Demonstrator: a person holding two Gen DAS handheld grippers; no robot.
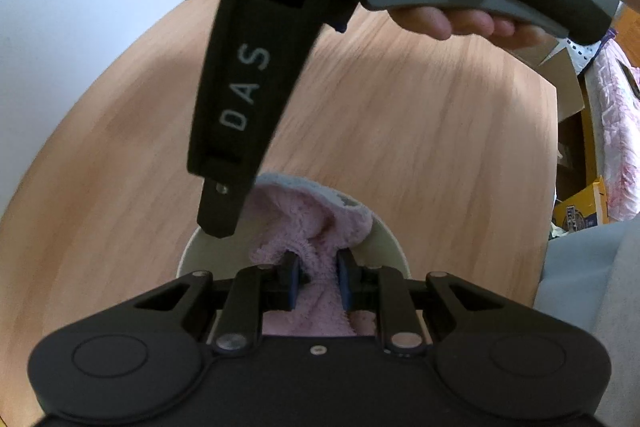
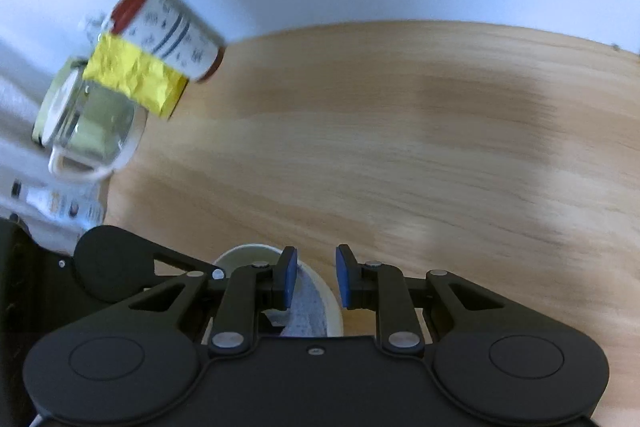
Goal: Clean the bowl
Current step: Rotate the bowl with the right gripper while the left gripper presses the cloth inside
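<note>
Nearest our left lens, the left gripper [image 1: 316, 277] has its blue pads pinched on a bunch of the pink cloth [image 1: 298, 227], which fills the white bowl [image 1: 386, 241] directly ahead at 12 o'clock, pressed down inside it. Our right gripper [image 2: 316, 277] is holding nothing, its jaws part open and straddling the bowl's rim [image 2: 334, 307]; the bowl sits at about 11 o'clock from its tips on the wooden table [image 2: 400, 131]. We judge the left is nearer the wiping work, while the right looks placed to steady the rim. Cups and a tin [image 2: 172, 35] stand far off at 10 o'clock.
</note>
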